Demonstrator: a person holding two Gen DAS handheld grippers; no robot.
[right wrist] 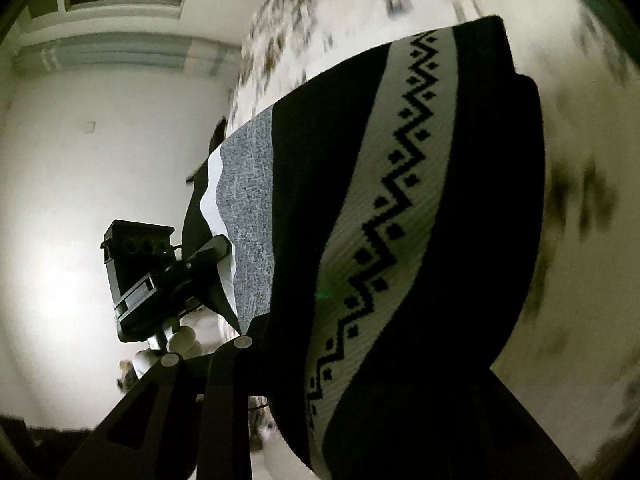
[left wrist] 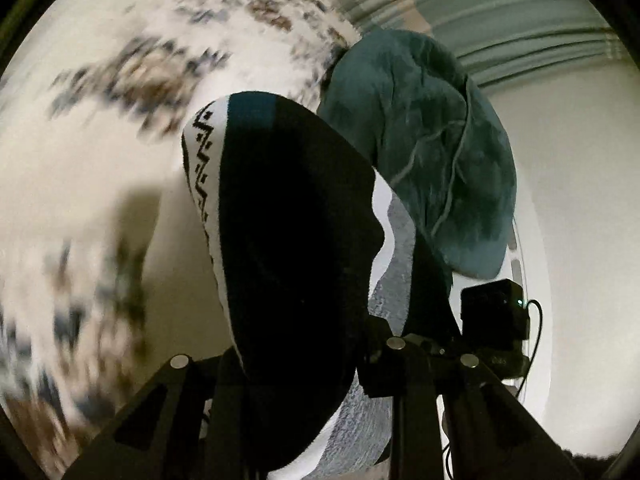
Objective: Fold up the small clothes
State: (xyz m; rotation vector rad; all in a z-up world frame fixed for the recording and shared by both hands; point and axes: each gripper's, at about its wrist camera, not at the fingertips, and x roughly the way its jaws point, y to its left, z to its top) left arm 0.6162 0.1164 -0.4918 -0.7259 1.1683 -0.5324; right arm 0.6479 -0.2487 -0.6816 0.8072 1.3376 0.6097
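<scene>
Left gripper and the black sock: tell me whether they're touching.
Touching. The right wrist view shows the left gripper with its fingertips closed on the grey end of the black sock, which hangs stretched from it.

Black garment with white zigzag band [left wrist: 288,240] hangs across lower centre of left wrist view, blocking the path ahead. Teal cloth [left wrist: 424,148] crowds upper right, touching it. Other gripper [left wrist: 492,320] sits just right, close. Open room only at far right by the pale wall [left wrist: 580,200]. Left side: blurred patterned bedspread [left wrist: 140,60], unobstructed.
</scene>
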